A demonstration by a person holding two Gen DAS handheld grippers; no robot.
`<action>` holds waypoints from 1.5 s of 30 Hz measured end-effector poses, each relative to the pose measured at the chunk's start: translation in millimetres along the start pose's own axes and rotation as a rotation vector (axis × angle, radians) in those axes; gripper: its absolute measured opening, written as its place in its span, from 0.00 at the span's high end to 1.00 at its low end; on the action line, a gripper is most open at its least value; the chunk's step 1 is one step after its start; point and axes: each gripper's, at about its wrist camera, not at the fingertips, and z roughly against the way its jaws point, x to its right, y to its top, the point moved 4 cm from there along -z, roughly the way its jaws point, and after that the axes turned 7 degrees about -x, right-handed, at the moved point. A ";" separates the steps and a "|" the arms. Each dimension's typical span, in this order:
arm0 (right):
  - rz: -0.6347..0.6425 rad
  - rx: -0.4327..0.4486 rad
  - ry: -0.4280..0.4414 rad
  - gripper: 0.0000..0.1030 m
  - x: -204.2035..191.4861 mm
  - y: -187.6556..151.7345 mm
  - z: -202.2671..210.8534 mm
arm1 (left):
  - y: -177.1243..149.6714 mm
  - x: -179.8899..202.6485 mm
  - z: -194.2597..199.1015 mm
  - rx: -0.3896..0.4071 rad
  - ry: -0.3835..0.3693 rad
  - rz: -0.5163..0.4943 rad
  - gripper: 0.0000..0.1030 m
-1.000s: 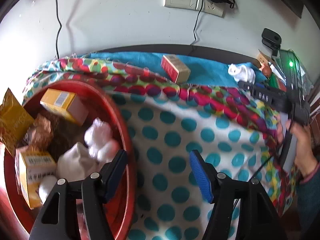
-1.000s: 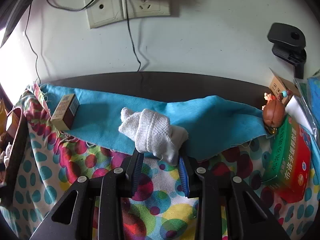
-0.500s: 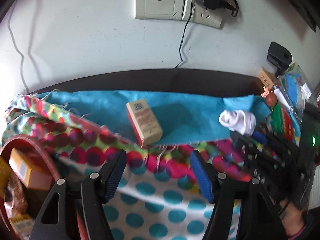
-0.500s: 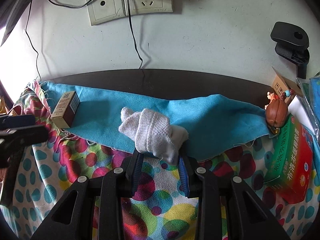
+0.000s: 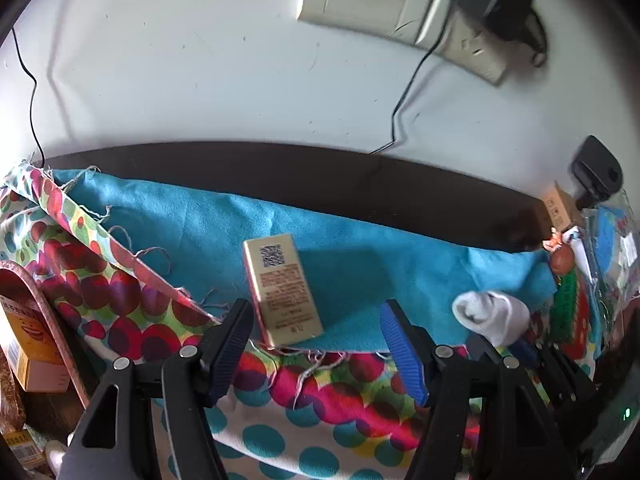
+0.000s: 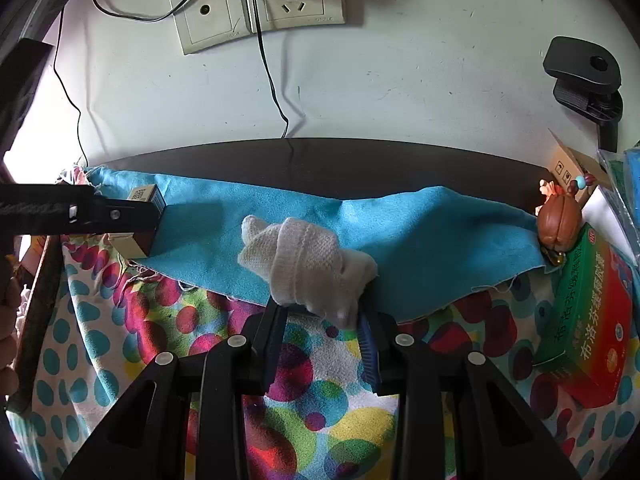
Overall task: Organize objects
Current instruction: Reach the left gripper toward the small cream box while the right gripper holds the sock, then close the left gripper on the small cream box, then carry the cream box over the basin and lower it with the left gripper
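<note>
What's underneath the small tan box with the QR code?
The small tan box lies on the blue cloth, its near end at that cloth's frayed edge. The spotted cloth shows just past that edge. Whatever is under the cloths is covered.

knit white sock [image 6: 308, 268], matt blue cloth [image 6: 424, 232]

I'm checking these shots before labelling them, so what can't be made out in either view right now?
- Left wrist view: the red basket is cut off by the left edge, its contents mostly unseen.
- Right wrist view: the left gripper's black finger covers most of the small beige box.
- Right wrist view: whether the right gripper pinches the rolled white sock; the sock hides the pad tips.
</note>
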 end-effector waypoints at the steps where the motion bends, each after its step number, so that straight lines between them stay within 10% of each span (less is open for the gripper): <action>1: -0.001 0.000 0.002 0.69 0.2 0.0 0.1 | 1.5 -2.1 -2.4 -0.007 0.002 0.016 0.34; 15: -0.010 0.001 0.021 0.68 -1.5 -1.9 4.0 | -3.6 -17.5 -21.1 0.023 0.072 0.081 0.36; 20: -0.007 0.000 0.015 0.68 -1.8 -1.1 3.5 | -6.2 -23.5 -20.7 0.039 0.089 0.085 0.72; 45: 0.007 -0.006 -0.033 0.67 -6.3 4.2 -4.8 | -62.8 -20.5 21.9 0.135 0.118 -0.052 0.71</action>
